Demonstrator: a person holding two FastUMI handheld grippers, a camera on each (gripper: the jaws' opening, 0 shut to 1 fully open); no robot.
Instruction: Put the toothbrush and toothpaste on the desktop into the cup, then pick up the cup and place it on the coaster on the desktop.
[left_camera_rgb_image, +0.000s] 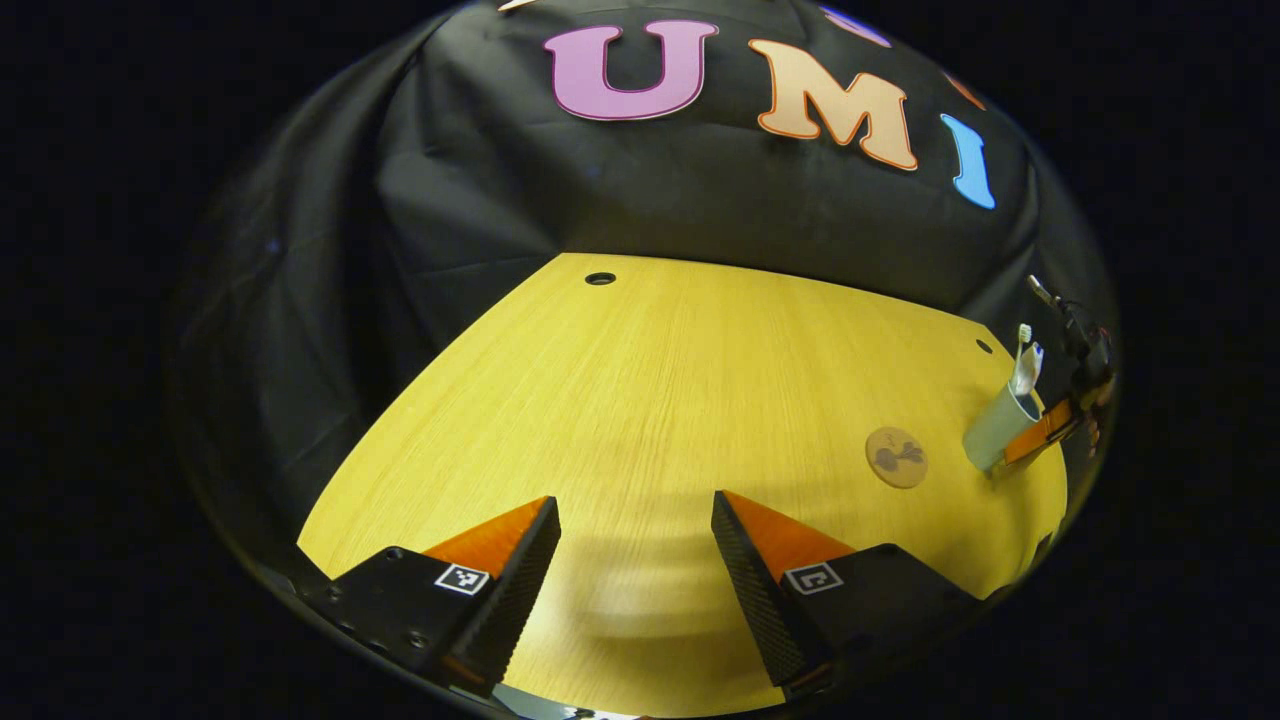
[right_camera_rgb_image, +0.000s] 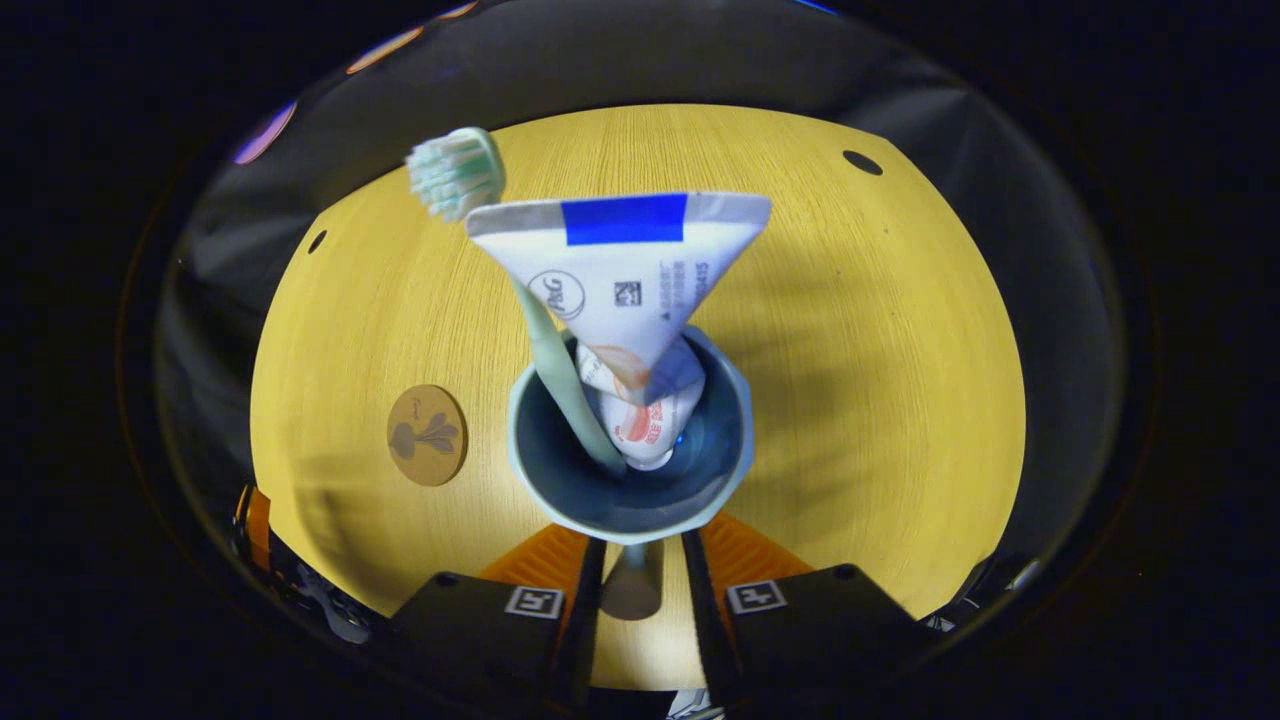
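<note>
In the right gripper view, the right claw sits nearly closed with its two fingers pressed on a narrow part of the pale blue-grey ceramic-looking cup, seemingly its handle or lower wall; the camera looks straight down into the cup's mouth. Inside it stand the mint-green plastic toothbrush, bristles up and leaning toward the left of the picture, and the white crimped toothpaste tube with a blue stripe, cap end down. Both items are therefore in the cup already, so what seems left is the carry to the coaster.

Further off, the round brown cork-like coaster with a dark plant print lies flat on the yellow wood-grain bench, apart from the cup on its left. Whether the cup rests on the bench or hangs just above it I cannot tell.

In the left gripper view, the left claw is wide open, holding nothing, over bare bench, and the cup appears tilted at the far right, just beyond the coaster.

The risks, as I judge them: the grip is on a thin part, so the cup could swivel or slip during the move. The tall tube and brush are top-heavy and could tip out if the cup tilts more. A landing half off the small coaster would leave the cup rocking.
</note>
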